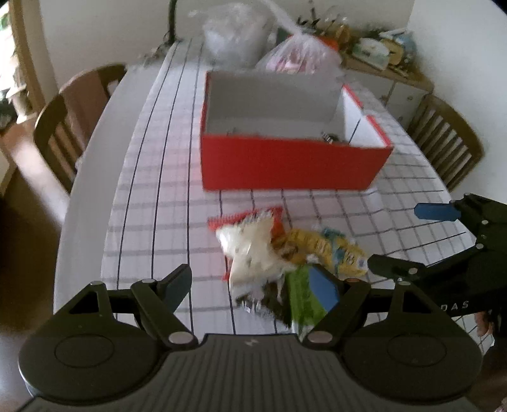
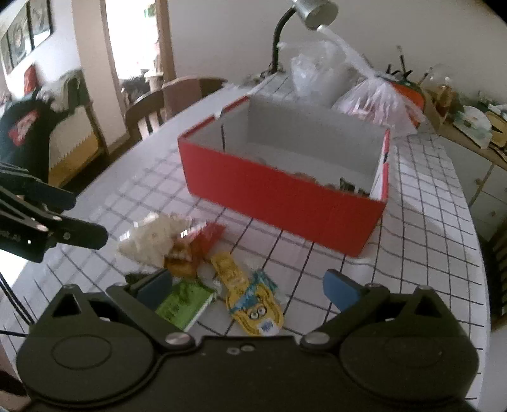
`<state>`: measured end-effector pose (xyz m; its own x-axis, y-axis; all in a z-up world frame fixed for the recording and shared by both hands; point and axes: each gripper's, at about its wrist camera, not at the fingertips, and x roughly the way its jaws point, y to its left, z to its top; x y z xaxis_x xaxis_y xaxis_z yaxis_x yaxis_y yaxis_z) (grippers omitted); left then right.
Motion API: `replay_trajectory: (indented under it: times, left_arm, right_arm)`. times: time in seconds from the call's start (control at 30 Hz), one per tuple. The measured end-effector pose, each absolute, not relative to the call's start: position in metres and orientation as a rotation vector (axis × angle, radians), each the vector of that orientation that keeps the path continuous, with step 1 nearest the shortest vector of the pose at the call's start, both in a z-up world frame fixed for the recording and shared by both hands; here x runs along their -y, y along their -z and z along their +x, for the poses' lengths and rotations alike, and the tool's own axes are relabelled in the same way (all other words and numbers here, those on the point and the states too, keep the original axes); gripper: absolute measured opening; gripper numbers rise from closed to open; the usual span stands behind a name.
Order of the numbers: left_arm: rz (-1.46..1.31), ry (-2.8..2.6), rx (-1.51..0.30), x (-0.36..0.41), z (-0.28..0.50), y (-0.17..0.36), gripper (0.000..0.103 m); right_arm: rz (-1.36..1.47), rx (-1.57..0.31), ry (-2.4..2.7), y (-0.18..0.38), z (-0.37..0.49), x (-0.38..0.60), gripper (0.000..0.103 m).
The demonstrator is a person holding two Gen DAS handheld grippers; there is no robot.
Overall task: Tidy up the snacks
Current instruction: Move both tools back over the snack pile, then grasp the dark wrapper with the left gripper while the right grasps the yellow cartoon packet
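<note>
A pile of snack packets lies on the checked tablecloth in front of an open red box (image 1: 285, 161) (image 2: 285, 196). It holds a white crinkled packet (image 1: 253, 250) (image 2: 152, 237), a red packet (image 1: 244, 217) (image 2: 206, 237), a yellow minion packet (image 1: 332, 250) (image 2: 253, 304) and a green packet (image 1: 301, 298) (image 2: 183, 301). My left gripper (image 1: 253, 285) is open just above the pile, holding nothing. My right gripper (image 2: 250, 285) is open over the yellow and green packets, also empty. It shows in the left wrist view (image 1: 402, 241) at the right. A few small items lie inside the box.
Tied clear plastic bags (image 1: 294, 54) (image 2: 374, 92) and a gooseneck lamp (image 2: 304, 19) stand behind the box. Wooden chairs (image 1: 73, 117) (image 1: 443, 139) flank the table. A cluttered sideboard (image 2: 469, 120) is at the far right.
</note>
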<state>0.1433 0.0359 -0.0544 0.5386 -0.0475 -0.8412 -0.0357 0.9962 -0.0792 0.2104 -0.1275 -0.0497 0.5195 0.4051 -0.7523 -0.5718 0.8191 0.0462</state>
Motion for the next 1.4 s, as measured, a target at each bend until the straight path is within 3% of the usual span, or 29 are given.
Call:
replay_trajectory:
  times: [0.33,0.73,1.03,1.4]
  left_arm:
    - [-0.181,-0.049,-1.11,-0.042,0.144,0.109,0.081]
    - [-0.218,-0.063,-1.14,-0.035,0.165,0.13,0.08]
    - [-0.24,-0.061,-1.189,-0.034,0.176,0.145,0.062]
    - [-0.246,-0.029,-1.191,-0.034,0.183,0.149,0.054]
  right_arm:
    - [-0.322,-0.917,-0.599,0.095,0.219,0.124,0.091]
    - [-0.383,-0.976,-0.624,0.126,0.233,0.12,0.077]
    - [-0.404,-0.982,-0.646,0.135,0.242,0.116,0.071]
    - [-0.399,-0.974,-0.674,0.136,0.245,0.105,0.068]
